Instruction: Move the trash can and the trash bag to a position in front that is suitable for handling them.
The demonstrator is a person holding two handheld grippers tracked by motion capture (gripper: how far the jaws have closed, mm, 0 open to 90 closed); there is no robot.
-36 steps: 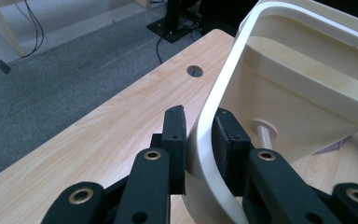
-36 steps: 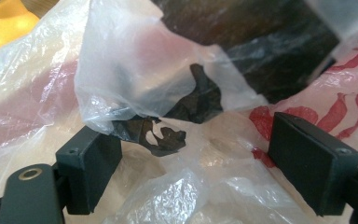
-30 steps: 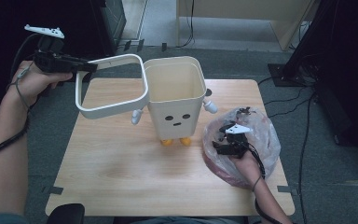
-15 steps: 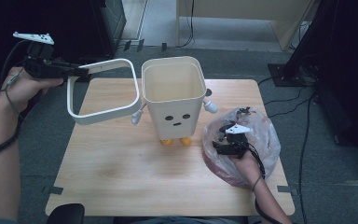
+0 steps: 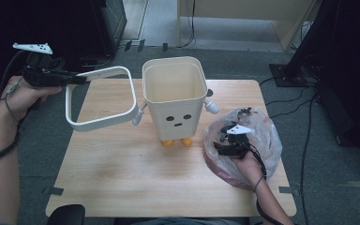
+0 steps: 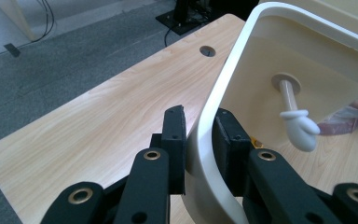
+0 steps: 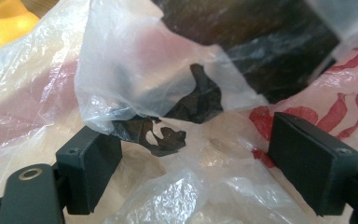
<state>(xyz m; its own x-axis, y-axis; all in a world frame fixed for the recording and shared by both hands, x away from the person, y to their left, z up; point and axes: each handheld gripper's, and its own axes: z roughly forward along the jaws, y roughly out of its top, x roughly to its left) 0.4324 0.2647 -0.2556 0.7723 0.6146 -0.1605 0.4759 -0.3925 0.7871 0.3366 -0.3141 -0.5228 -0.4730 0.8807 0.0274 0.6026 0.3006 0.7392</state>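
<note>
Cream plastic square rim ring [image 5: 101, 101], clamped at one corner by the left gripper [image 6: 200, 140], hangs left of the cream face-printed bin [image 5: 174, 101]; right gripper [image 7: 209, 163] jaws wide on the clear plastic bag [image 5: 258, 136].

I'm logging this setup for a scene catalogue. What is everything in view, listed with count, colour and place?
bin: one, cream, with a face, stub arms and orange feet; upright at the table's far middle.
rim frame: one, cream, rounded square; held in the air left of the bin, over the table's left edge.
plastic bag: one, clear with red print, crumpled; on the table's right side.
table: one, light wood; centre of the high view.
floor: grey carpet with black cables at right.
left claw: one, black; shut on the rim frame's edge.
right claw: one, black; jaws apart, down in the plastic bag.
person's forearms: two, coming in from the bottom.
</note>
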